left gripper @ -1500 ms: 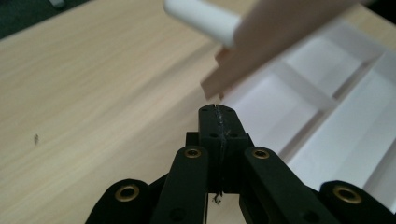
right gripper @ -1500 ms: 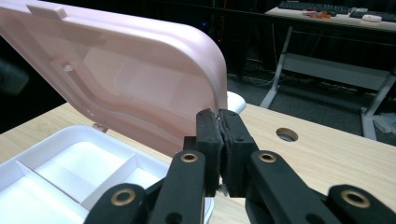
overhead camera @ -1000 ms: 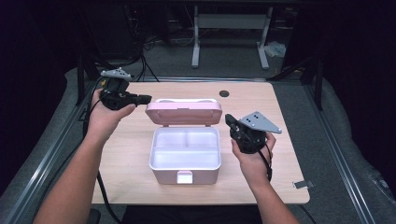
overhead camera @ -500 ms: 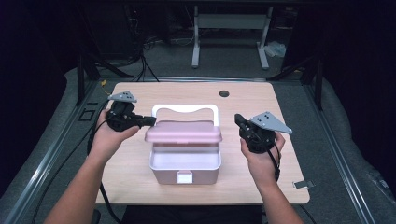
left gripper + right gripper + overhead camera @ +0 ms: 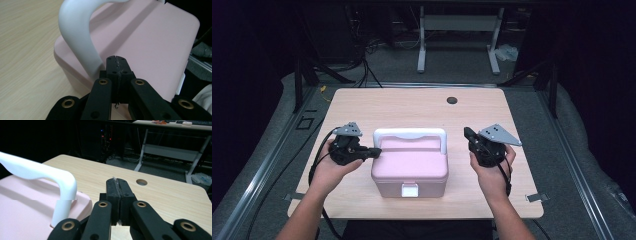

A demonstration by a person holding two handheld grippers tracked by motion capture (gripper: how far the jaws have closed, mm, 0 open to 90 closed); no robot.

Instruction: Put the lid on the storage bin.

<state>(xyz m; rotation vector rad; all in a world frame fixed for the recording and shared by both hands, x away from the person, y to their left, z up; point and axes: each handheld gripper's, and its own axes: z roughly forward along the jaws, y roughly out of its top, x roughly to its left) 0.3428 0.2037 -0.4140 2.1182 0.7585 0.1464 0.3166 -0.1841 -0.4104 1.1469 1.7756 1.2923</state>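
Lid is down now: a second ago the pink box (image 5: pixel 410 167) stood open with the lid leaning back, half a second ago it was swinging over. Box reads as closed; front latch (image 5: pixel 409 190) probably not yet pressed home, can't confirm.

Left hand-held gripper (image 5: pixel 373 150) clenched, holding nothing, tip resting on the lid at the box's left edge, by the foot of the white handle (image 5: pixel 410 134).

Right hand-held gripper (image 5: pixel 468 135) clenched, empty, just off the box's right side, not touching.

Box sits at the near middle of the table (image 5: pixel 412 107).
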